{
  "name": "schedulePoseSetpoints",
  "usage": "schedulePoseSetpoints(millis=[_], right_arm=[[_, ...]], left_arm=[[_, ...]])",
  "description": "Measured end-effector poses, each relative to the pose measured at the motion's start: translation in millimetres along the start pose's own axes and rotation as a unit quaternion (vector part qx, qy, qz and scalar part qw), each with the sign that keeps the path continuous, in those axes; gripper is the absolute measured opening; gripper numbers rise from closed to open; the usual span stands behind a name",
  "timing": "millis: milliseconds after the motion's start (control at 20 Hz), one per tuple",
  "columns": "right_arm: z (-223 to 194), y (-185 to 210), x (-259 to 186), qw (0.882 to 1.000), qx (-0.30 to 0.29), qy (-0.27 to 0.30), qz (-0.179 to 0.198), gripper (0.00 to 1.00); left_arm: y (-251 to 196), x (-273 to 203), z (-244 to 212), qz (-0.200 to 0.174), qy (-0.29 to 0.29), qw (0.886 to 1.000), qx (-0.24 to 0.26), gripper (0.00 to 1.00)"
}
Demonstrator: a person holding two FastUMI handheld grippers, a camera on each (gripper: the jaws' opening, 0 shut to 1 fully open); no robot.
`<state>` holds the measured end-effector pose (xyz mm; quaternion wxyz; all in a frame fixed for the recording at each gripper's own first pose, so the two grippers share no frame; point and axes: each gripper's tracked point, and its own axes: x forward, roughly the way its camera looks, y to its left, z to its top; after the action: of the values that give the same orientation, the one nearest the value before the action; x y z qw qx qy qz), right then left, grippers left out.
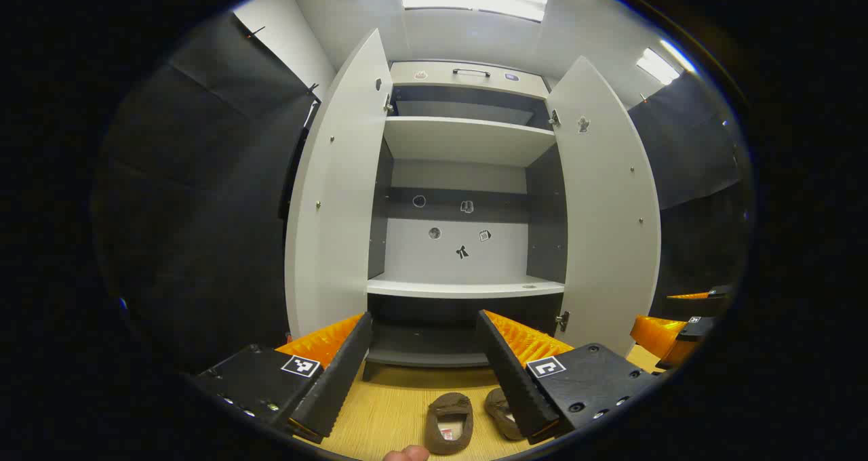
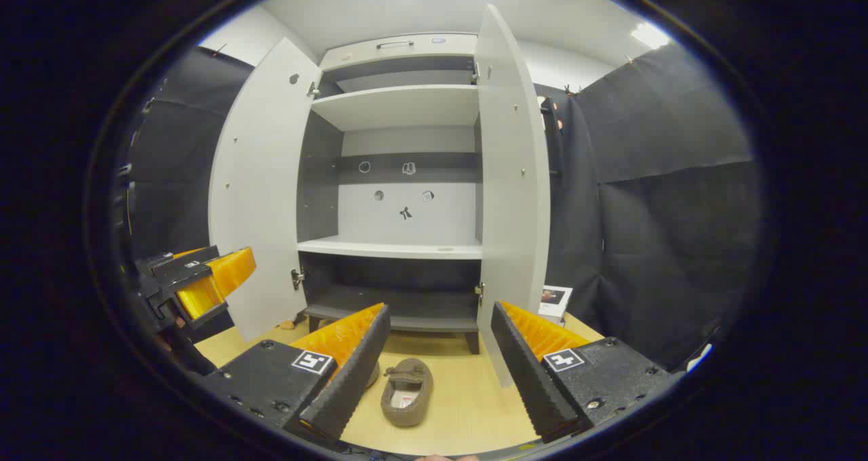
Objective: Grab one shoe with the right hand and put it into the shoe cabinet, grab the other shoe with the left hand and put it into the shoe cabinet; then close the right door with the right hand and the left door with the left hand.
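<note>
1. Both jaws spread wide, gripping nothing: left gripper (image 1: 424, 369), right gripper (image 2: 441, 373).
2. Two brown suede slippers (image 2: 407, 391) lie on wood floor (image 2: 468, 407) w/ tall white shoe cabinet (image 1: 468, 139) just behind, doors open.
3. Step 1 not begun, I'd say; next, right gripper drops onto nearest slipper.

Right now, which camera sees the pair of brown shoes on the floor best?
The left gripper view: both shoes lie side by side, the right one partly behind a finger. The right gripper view shows one shoe whole, the other barely peeking out.
</note>
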<state>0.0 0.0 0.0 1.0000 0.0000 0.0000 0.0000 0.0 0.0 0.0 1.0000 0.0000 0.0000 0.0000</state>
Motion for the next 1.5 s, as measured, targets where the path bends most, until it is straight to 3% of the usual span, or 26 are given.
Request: schedulePoseSetpoints(millis=[550,850,1050,1250,1400,1500], right_arm=[[2.5,8.2,10.0,1.0,-0.004,-0.003,0.005,0.98],[-17.7,29.4,29.1,0.999,-0.015,0.03,0.036,0.98],[-66.5,51.4,57.3,0.994,-0.012,0.093,0.062,0.98],[-148.7,70.8,86.7,0.98,-0.025,0.181,0.08,0.94],[-206.9,87.4,96.9,0.963,-0.016,0.249,0.105,0.81],[-239.8,85.9,107.6,0.953,-0.03,0.285,0.099,0.74]], left_arm=[[13.5,1.7,2.9,0.006,-0.002,1.0,0.01,0.95],[18.6,-0.5,-1.0,0.013,0.003,1.0,0.004,0.95],[25.1,-2.3,-0.9,0.022,0.003,1.0,0.006,0.95],[32.6,-7.1,-4.9,0.031,0.008,0.999,0.005,0.95],[41.2,-10.9,-5.6,0.04,0.01,0.999,0.006,0.95],[45.8,-12.8,-6.2,0.045,0.011,0.999,0.007,0.95]])
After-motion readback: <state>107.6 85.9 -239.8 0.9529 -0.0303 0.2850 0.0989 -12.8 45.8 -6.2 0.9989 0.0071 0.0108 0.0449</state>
